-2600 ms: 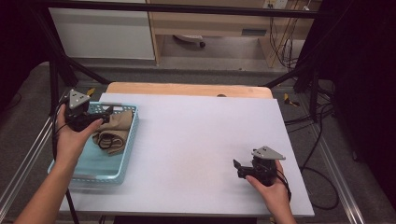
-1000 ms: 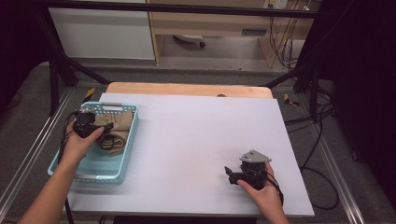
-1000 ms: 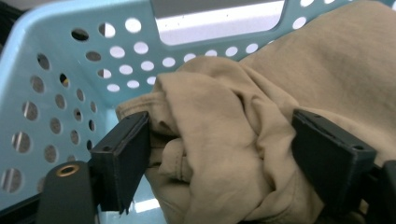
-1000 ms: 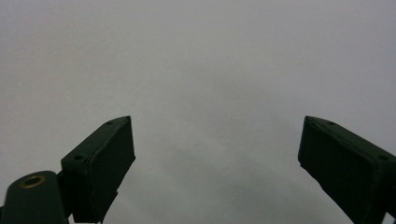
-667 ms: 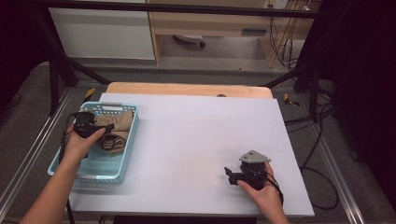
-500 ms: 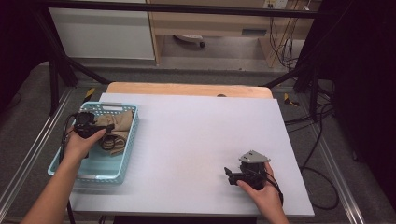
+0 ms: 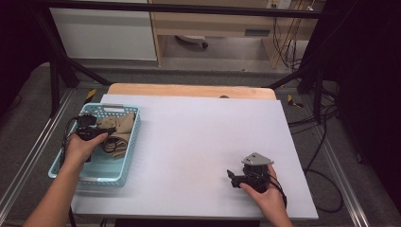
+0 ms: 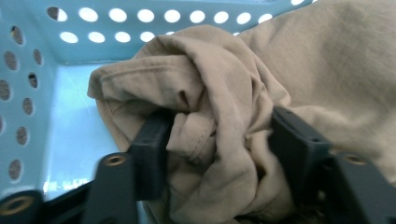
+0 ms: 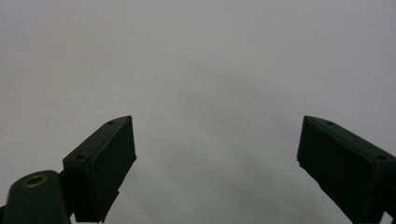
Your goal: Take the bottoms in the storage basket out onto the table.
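Now our left tool (image 8: 217, 154) has just been closing and pinches the beige cloth (image 8: 219, 93) in the basket (image 7: 124, 168), ready for lifting; the right tool (image 9: 217, 168) gapes empty.

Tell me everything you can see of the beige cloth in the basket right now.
The beige cloth is a soft, woven-looking fabric with a stitched hem, crumpled into thick folds. It lies in the far end of the light-blue perforated basket. The left gripper has just been closing on it; a bunched fold sits between the jaws, both pads touching it.

High view above table (image 7: 203, 142), left claw camera close on basket (image 8: 28, 70), right on tabletop.
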### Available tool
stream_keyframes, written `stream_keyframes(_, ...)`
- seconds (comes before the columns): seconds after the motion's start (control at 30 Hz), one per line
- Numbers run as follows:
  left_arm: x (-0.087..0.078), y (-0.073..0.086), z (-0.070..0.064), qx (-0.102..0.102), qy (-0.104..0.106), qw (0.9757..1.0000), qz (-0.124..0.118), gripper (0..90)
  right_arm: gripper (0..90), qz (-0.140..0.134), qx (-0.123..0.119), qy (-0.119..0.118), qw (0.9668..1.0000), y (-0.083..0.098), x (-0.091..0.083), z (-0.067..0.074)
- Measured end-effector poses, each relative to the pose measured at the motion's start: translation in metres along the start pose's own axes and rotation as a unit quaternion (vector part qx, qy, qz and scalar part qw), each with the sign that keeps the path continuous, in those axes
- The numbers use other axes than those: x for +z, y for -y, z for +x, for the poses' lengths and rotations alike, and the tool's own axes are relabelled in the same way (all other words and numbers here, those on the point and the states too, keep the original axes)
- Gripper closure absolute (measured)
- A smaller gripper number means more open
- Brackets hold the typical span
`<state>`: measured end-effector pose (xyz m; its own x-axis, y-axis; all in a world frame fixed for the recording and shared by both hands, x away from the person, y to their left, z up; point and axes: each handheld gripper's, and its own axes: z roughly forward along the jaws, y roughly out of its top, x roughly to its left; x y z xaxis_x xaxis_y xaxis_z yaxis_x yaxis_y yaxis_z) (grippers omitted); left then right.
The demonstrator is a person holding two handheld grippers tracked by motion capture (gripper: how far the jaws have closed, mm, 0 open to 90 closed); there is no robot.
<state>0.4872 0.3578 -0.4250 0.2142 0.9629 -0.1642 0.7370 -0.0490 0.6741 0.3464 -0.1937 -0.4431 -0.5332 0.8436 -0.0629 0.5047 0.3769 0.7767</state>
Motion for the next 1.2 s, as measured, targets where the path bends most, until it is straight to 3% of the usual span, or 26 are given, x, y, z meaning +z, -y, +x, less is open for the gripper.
stream_keyframes(0.17, -0.002, -0.001, -0.002, -0.022, -0.004, 0.9997, -0.007, 67.3, 12.0, -0.003, 0.000, 0.005, 1.0000, 0.000, -0.001, -0.001)
stream_keyframes(0.33, -0.010, -0.006, -0.006, -0.016, -0.007, 0.9997, -0.014, 73.6, 12.3, -0.009, 0.003, 0.008, 0.9999, 0.000, -0.004, -0.002)
stream_keyframes(0.5, -0.023, -0.008, -0.007, -0.006, -0.010, 0.9986, -0.051, 74.5, 12.3, -0.015, 0.003, 0.008, 0.9999, 0.000, -0.007, -0.003)
stream_keyframes(0.6, -0.035, -0.009, -0.009, -0.001, -0.007, 0.9957, -0.093, 74.5, 12.3, -0.018, 0.006, 0.009, 0.9998, 0.001, -0.008, -0.004)
stream_keyframes(0.7, -0.047, -0.010, -0.013, 0.020, -0.013, 0.9915, -0.128, 74.6, 12.5, -0.023, 0.006, 0.012, 0.9997, 0.000, -0.009, -0.006)
stream_keyframes(0.9, -0.060, -0.010, -0.015, 0.016, -0.006, 0.9877, -0.155, 74.7, 12.5, -0.026, 0.011, 0.012, 0.9995, 0.000, -0.010, -0.006)
stream_keyframes(1.0, -0.067, -0.013, -0.020, 0.036, -0.010, 0.9848, -0.170, 74.8, 12.5, -0.028, 0.008, 0.012, 0.9995, 0.000, -0.011, -0.006)
stream_keyframes(1.2, -0.086, -0.019, -0.028, 0.055, -0.009, 0.9781, -0.200, 74.9, 12.5, -0.027, 0.010, 0.012, 0.9995, 0.000, -0.010, -0.006)
